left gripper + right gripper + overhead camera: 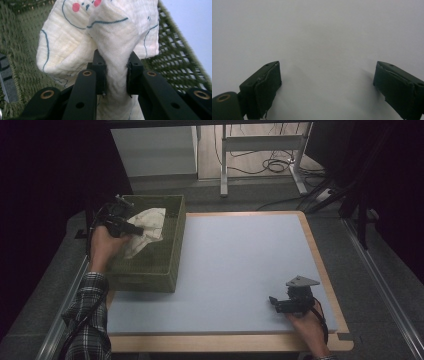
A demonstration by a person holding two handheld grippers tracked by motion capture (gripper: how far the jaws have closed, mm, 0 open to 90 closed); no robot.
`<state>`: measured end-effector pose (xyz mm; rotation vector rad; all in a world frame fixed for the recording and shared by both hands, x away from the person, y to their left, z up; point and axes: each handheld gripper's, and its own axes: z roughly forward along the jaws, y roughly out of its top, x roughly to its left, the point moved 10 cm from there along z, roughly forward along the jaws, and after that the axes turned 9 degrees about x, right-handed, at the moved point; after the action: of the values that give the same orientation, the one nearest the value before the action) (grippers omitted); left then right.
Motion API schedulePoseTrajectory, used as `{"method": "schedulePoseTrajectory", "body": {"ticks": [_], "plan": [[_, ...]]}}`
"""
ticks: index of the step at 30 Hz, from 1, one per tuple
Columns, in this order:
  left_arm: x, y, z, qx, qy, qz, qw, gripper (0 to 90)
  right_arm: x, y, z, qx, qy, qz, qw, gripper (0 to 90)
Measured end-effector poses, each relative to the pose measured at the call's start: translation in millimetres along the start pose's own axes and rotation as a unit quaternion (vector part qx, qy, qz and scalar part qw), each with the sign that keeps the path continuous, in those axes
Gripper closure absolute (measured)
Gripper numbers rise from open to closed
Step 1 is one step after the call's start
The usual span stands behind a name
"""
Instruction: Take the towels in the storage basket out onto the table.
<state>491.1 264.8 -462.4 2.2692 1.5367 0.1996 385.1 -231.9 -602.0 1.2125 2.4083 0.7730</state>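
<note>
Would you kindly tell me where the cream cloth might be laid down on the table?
The pale blue tabletop is bare from the green woven basket across to the right gripper. The basket corner is crowded: the left gripper holds the cream printed cloth there.

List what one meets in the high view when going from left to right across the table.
Left tool gripping the cloth → green basket → bare blue table surface → right tool, open.

- The table (240, 270), pale blue top with a wooden rim.
- A green woven basket (165, 265) stands on its left edge.
- The right gripper (280, 305) rests near its front right corner.
</note>
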Motion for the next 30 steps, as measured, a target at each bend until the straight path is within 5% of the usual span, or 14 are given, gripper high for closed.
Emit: {"method": "schedulePoseTrajectory", "body": {"ticks": [17,30], "plan": [[-40.0,7.2,-44.8,-0.030,-0.012,0.039,0.9987,74.2,0.1,0.1,0.0,0.000,0.000,0.000,1.0000,8.0],[-90.6,27.0,-59.9,-0.047,-0.037,0.084,0.9947,73.7,0.2,0.1,0.0,0.000,0.001,0.000,1.0000,8.1]]}}
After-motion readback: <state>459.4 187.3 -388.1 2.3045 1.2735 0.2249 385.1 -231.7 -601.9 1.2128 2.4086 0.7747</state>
